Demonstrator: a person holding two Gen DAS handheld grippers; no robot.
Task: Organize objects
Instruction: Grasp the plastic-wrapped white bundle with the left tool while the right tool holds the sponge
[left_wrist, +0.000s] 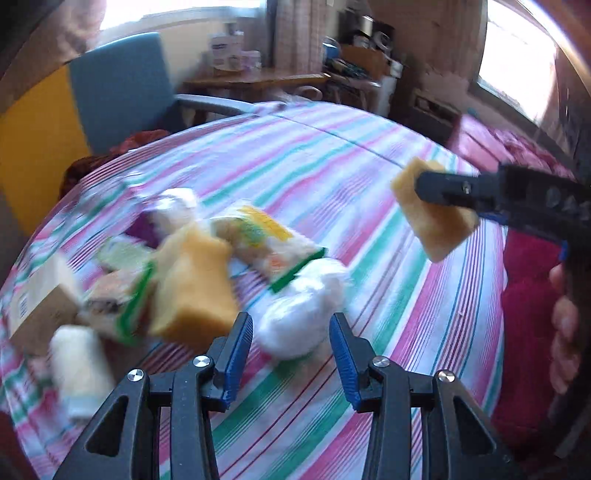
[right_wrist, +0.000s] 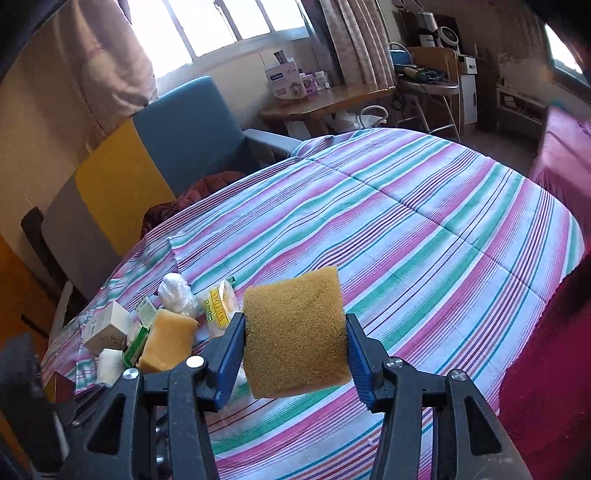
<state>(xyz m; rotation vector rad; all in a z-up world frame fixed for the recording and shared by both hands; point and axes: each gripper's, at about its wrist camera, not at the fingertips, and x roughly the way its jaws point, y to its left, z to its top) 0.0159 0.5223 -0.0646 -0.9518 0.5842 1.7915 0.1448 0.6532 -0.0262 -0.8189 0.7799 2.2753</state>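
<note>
My right gripper is shut on a yellow sponge and holds it above the striped tablecloth; the held sponge also shows in the left wrist view. My left gripper is open and empty, just above a white plastic bag. A pile lies at the table's left: a second yellow sponge, a wet-wipes packet, a cardboard box, a white roll and another white bag.
A blue chair stands behind the table at the left. A wooden desk with boxes and bottles is by the window. A red bed lies at the right. The tablecloth's right part is bare stripes.
</note>
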